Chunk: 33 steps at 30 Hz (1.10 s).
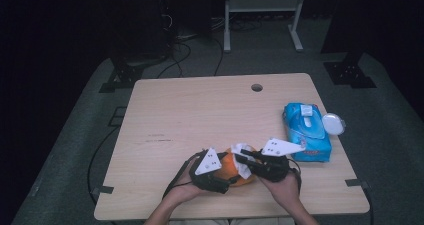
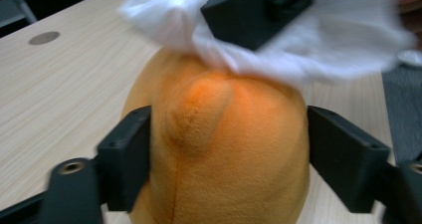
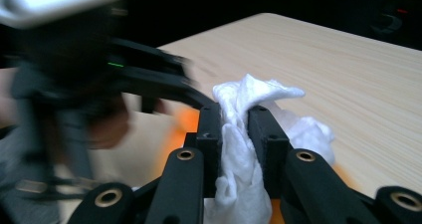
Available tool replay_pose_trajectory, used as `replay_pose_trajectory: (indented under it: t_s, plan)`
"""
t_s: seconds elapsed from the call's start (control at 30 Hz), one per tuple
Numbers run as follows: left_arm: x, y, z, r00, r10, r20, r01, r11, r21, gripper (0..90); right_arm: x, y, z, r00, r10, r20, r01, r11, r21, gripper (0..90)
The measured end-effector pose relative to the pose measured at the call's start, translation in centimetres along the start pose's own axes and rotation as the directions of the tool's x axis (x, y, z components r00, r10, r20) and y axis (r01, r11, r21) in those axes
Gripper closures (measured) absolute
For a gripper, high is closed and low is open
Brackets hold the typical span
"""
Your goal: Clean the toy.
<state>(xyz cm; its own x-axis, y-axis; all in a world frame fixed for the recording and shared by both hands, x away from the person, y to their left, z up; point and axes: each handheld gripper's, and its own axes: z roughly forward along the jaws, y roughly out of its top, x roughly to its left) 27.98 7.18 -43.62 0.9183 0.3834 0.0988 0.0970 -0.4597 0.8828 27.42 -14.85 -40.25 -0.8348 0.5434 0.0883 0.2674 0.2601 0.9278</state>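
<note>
Left gripper (image 1: pixel 227 177) jaws straddle the orange toy (image 2: pixel 224 149); right gripper (image 3: pixel 234 129) pinches a white tissue (image 3: pixel 239 149) above it, forearms converging.

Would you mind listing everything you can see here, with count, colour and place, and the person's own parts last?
plush toy: one, orange, near edge of the table, between the left jaws
tissue: one, white, on top of the toy, pinched in the right jaws
wipes pack: one, blue, right side of the table, white lid flipped open
table: one, light wood, round hole near its far edge
frame: one, white, on the floor beyond the table
left gripper: one, black, around the toy
right gripper: one, black, over the toy
hands: two, at the near edge
</note>
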Motion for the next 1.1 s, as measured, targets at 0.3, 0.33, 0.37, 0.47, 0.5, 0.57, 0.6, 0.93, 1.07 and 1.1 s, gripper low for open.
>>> replay_pose_trajectory:
  t_s: [0.3,0.33,0.37,0.47,0.5,0.57,0.6,0.93,1.07,1.1]
  plan:
    - [0.5,-0.1,-0.4,0.9989,-0.039,0.025,0.04,0.9991,-0.012,21.0,-3.5,-1.5,-1.2,0.9893,0.103,0.104,-0.103,0.9947,-0.004,76.1]
    - [0.4,0.2,-0.3,0.9985,-0.052,0.015,0.052,0.9983,-0.027,16.2,-3.3,-1.5,-1.2,0.9897,0.092,0.11,-0.093,0.9957,0.001,76.1]
    - [0.4,0.4,-0.3,0.9978,-0.065,0.013,0.066,0.9967,-0.047,12.9,-2.9,-1.3,-1.1,0.9913,0.077,0.106,-0.078,0.9969,0.003,76.1]
    - [0.3,0.4,-0.4,0.9997,-0.016,-0.016,0.016,0.9995,-0.027,20.0,-1.7,-0.7,-0.4,0.9975,0.06,0.037,-0.06,0.9982,-0.007,76.0]
    - [0.4,0.2,-0.5,0.9998,-0.015,-0.014,0.015,0.9996,-0.026,23.4,-1.4,-0.6,-0.2,0.9986,0.034,0.04,-0.035,0.9994,0.003,76.0]
    - [0.8,-0.3,-0.8,0.9998,-0.016,-0.006,0.016,0.9998,-0.015,29.4,-1.9,-0.7,-0.1,0.9981,0.051,0.034,-0.051,0.9987,-0.001,76.1]
    - [0.9,-0.4,-0.8,0.9999,-0.009,-0.01,0.009,0.9999,-0.01,30.8,-2.4,-1.0,-0.2,0.9966,0.074,0.035,-0.074,0.9973,-0.003,76.0]
    - [0.6,0.3,-0.8,0.9998,-0.019,-0.008,0.019,0.9998,-0.003,20.5,-3.1,-1.5,-0.3,0.9902,0.119,0.072,-0.119,0.9929,-0.011,76.0]
    - [1.4,-0.4,-1.0,0.9997,-0.025,-0.008,0.025,0.9997,0.002,28.1,-4.4,-2.4,-0.2,0.9838,0.161,0.078,-0.161,0.9869,-0.005,76.0]
    - [1.5,-0.5,-1.1,0.9997,-0.022,-0.008,0.022,0.9997,0.002,28.7,-4.7,-2.7,-0.2,0.9807,0.174,0.089,-0.175,0.9846,0.0,76.0]
